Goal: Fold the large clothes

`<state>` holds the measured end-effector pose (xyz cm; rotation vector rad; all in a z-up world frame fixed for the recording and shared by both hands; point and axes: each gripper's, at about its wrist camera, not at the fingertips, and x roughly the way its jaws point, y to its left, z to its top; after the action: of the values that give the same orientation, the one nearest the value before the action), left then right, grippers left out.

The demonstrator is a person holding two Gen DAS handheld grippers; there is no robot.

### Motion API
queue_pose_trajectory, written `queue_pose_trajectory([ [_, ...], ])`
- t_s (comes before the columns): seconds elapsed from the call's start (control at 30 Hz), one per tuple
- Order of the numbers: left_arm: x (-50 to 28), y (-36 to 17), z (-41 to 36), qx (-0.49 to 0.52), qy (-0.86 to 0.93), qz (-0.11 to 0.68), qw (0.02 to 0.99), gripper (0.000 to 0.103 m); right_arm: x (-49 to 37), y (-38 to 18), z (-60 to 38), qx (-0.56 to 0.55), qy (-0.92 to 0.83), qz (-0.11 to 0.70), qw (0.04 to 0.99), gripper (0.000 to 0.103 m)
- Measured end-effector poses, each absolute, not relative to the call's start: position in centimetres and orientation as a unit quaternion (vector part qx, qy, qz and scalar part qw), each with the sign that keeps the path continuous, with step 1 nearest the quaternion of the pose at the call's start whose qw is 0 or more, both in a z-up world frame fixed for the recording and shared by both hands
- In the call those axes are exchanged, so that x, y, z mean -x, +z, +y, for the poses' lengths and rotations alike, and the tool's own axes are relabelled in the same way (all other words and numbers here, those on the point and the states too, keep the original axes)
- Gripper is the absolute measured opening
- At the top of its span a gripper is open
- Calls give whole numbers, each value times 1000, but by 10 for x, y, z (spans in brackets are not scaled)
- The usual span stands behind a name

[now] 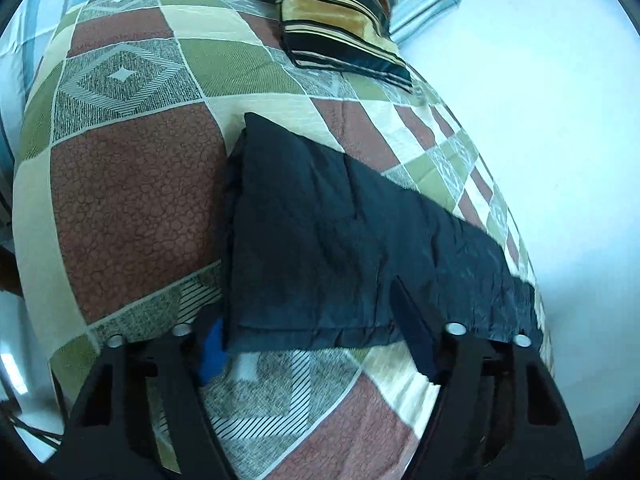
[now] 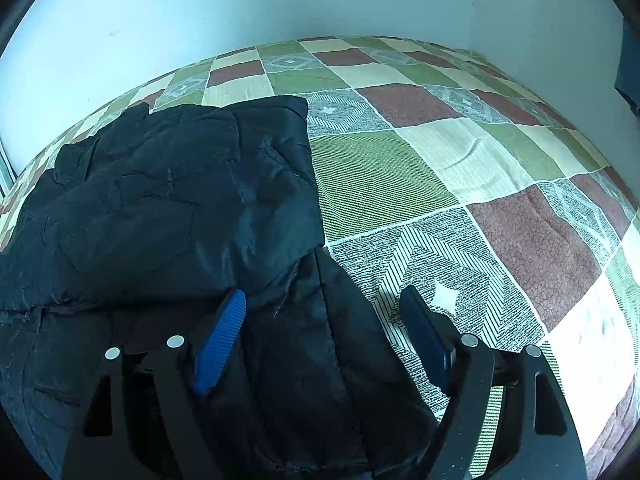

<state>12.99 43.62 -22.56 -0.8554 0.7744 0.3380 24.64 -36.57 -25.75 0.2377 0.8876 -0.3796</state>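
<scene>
Jacket (image 1: 320,248), black, quilted, lying folded on the checked bedspread (image 1: 132,200) of the bed.

Fabric dark, slightly shiny, creased, with stitched panels; left wrist view shows it as a flat, long slab with one sharp corner pointing up the bed toward a striped pillow (image 1: 340,20). Right wrist view shows the jacket (image 2: 168,208) bulkier, an upper layer laid over a lower one, seams and a pocket slit visible. Left tongs (image 1: 316,328) spread wide at the jacket's near edge, blue pad on one finger, nothing pinched. Right tongs (image 2: 324,308) also spread, one finger over the jacket, the other beside it over the bedspread (image 2: 460,168). Pale wall (image 2: 280,0) beyond the jacket's far side.
</scene>
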Motion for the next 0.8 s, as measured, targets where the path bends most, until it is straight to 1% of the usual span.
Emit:
queue_pose_trajectory([
  [0.07,-133,-228,438,407,164,366,820,52,-246,-257,-366,-114,-182,425,879,78],
  [0.13,-131,-230,441,416,160,359,820,33,-246,-257,-366,-115,-182,426,879,78],
  [0.17,-131,-234,443,430,154,359,814,21,-246,-258,-366,-115,-182,425,879,78],
  [0.2,-129,-236,445,442,156,358,808,15,-246,-258,-366,-116,-181,425,879,78],
  [0.27,-127,-234,445,443,159,350,810,10,-246,-258,-366,-118,-181,425,879,78],
  [0.4,-132,-208,427,381,186,357,832,8,-246,-257,-367,-119,-181,424,880,78],
  [0.53,-146,-157,390,292,188,339,874,8,-245,-258,-367,-122,-180,421,881,78],
  [0.6,-154,-134,369,269,171,328,889,8,-245,-258,-368,-124,-179,420,881,78],
  [0.7,-178,-98,319,228,120,315,913,8,-244,-258,-369,-129,-177,418,881,78],
  [0.8,-203,-77,262,193,61,311,928,8,-243,-259,-370,-132,-175,417,882,78],
])
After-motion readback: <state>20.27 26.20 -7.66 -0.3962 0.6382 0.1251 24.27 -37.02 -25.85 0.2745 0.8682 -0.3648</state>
